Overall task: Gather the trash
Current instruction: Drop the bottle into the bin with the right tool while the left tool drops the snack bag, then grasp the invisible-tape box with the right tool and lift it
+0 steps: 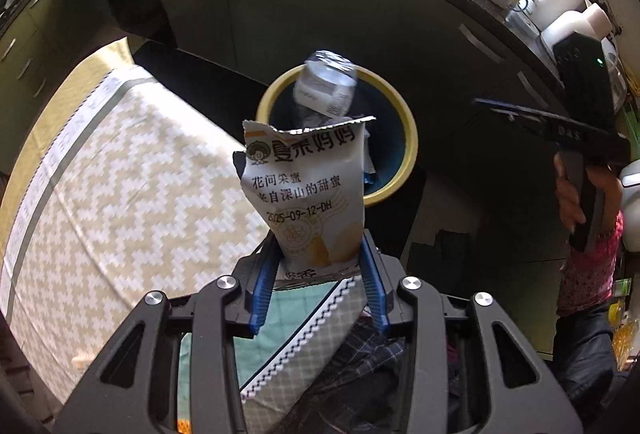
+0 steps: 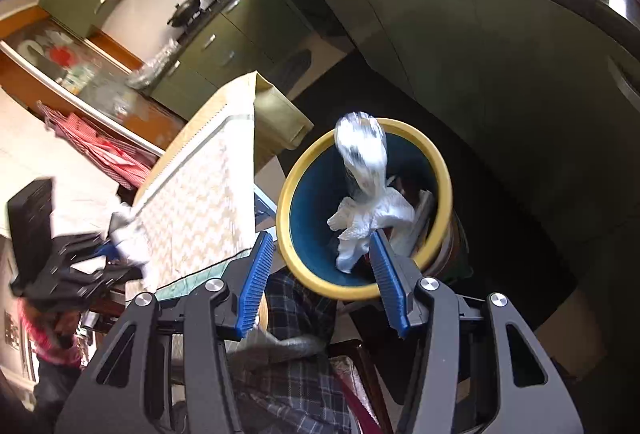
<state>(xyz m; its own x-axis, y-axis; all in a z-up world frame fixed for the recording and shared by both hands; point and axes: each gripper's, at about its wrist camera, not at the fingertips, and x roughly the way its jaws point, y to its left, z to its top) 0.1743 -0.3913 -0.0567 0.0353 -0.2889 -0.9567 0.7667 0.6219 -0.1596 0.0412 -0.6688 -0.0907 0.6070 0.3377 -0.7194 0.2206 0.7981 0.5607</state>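
**Q:** Left wrist view first — what does the left gripper (image 1: 320, 254) hold?

**R:** Its blue fingers (image 1: 262, 290) are clamped on the bottom of a torn white snack wrapper (image 1: 306, 190), which stands upright between them. The ragged top edge of the wrapper overlaps the near rim of the yellow-rimmed bin (image 1: 408, 138).

**Q:** And the bin's mouth?

**R:** A clear plastic bottle (image 1: 326, 82) shows blurred over the far rim, seemingly in the air. Dark cabinets (image 1: 304, 6) curve behind the bin; the patterned tablecloth (image 1: 132, 162) edge lies just to its left, with dark floor between.

**Q:** Right wrist view?

**R:** The right gripper (image 2: 322, 266) is spread wide with nothing between its fingers (image 2: 256, 282). It hangs above the bin (image 2: 288, 218), whose near rim sits between the two fingers. The bottle (image 2: 362, 150) is a blurred streak at the mouth, above a crumpled white tissue (image 2: 370, 222) inside the blue wall.

**Q:** Room around it?

**R:** The table corner (image 2: 224, 170) is just beside the bin's left rim; dark floor opens to the right
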